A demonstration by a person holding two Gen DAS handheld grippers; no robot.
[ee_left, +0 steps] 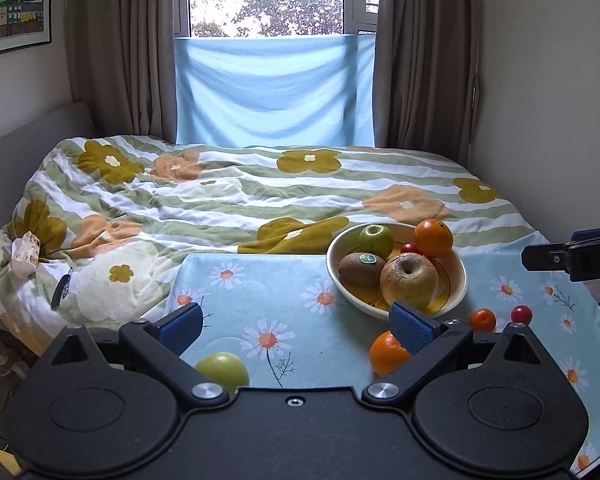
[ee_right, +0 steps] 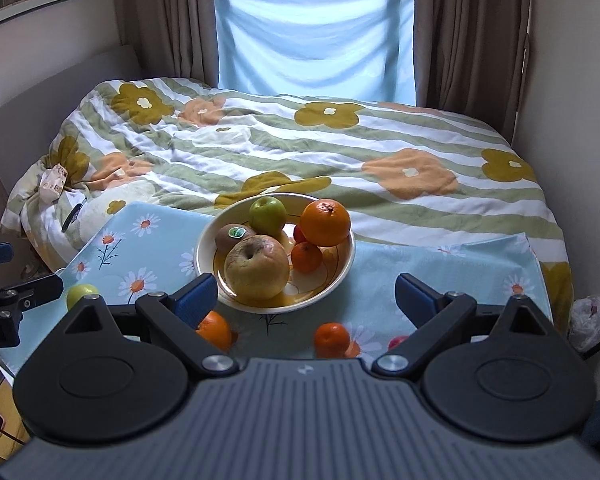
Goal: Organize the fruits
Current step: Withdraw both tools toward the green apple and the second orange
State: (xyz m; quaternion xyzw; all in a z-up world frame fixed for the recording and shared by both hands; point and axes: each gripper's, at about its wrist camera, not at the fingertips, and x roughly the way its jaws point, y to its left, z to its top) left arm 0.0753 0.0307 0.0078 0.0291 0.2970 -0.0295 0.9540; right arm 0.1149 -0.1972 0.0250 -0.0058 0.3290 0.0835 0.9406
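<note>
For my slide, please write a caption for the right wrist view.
Open right gripper faces a fruit bowl; two oranges wait on the daisy cloth.

left gripper (ee_left: 296,328) is hovering wide open over the daisy cloth (ee_left: 260,292), bowl (ee_left: 456,280) sitting ahead right holding fruit, a green apple (ee_left: 223,370) and an orange (ee_left: 386,354) lying loose near the fingers.

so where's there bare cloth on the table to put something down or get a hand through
The widest bare stretch of tablecloth lies left of the bowl, back from the green apple. Another lies right of the bowl, in the right wrist view. It is crowded in front of the bowl: an orange, a small orange and a small red fruit.
</note>
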